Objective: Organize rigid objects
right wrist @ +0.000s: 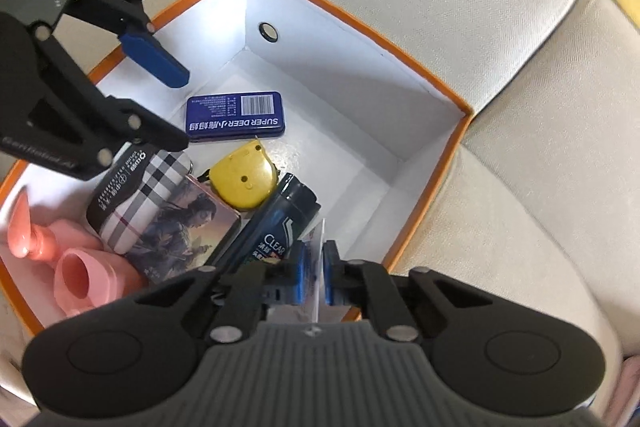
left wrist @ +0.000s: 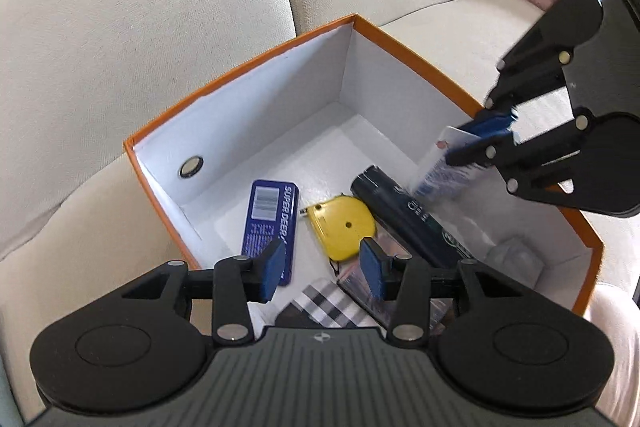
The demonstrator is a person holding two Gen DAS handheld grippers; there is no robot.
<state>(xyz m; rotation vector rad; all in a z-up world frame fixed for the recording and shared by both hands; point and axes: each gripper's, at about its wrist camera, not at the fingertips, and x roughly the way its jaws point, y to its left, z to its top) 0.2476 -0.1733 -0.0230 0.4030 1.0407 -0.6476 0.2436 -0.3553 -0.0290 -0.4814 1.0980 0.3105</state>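
A thin white printed card (right wrist: 319,267), seen edge-on and blurred, is clamped between the pads of the right gripper (right wrist: 315,273) above the orange-rimmed white cardboard box (right wrist: 440,95) on the beige sofa (left wrist: 160,27). The left gripper (left wrist: 323,269) is held spread, with nothing between its fingers. Ahead of it lie a blue rectangular tin (left wrist: 270,223) and a yellow tape measure (left wrist: 344,227); a dark shampoo bottle (left wrist: 412,217) is partly hidden beside them. A pink item (right wrist: 72,259) is cut off, identity unclear.
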